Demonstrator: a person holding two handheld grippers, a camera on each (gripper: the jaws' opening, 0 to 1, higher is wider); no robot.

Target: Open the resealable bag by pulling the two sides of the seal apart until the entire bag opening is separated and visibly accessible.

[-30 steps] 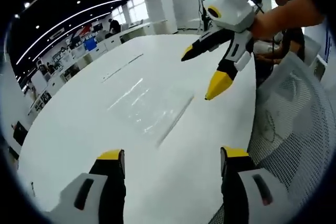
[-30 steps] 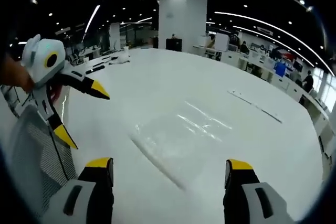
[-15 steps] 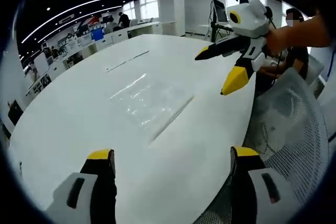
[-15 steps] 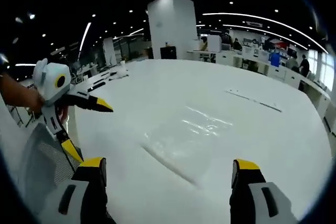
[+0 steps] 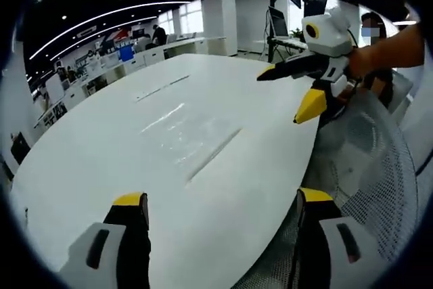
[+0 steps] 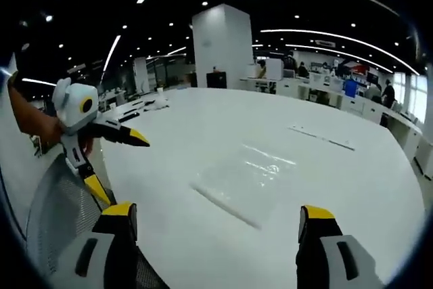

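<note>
Bag (image 6: 247, 181) clear, faint on table (image 5: 101, 147); seal state unreadable; both grippers' jaws apart, empty

Bright ceiling strips — glare on table (image 5: 101, 160) — fisheye-warped edges.

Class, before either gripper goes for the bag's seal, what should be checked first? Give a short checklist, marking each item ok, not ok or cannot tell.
1. Resealable bag lies flat on the white table: ok.
2. Seal strip in sight along the near edge: ok.
3. Left gripper open, holding nothing: ok.
4. Right gripper open, holding nothing: ok.
5. Either gripper at the seal: not ok, both off the bag.
6. Seal fully closed: cannot tell.
</note>
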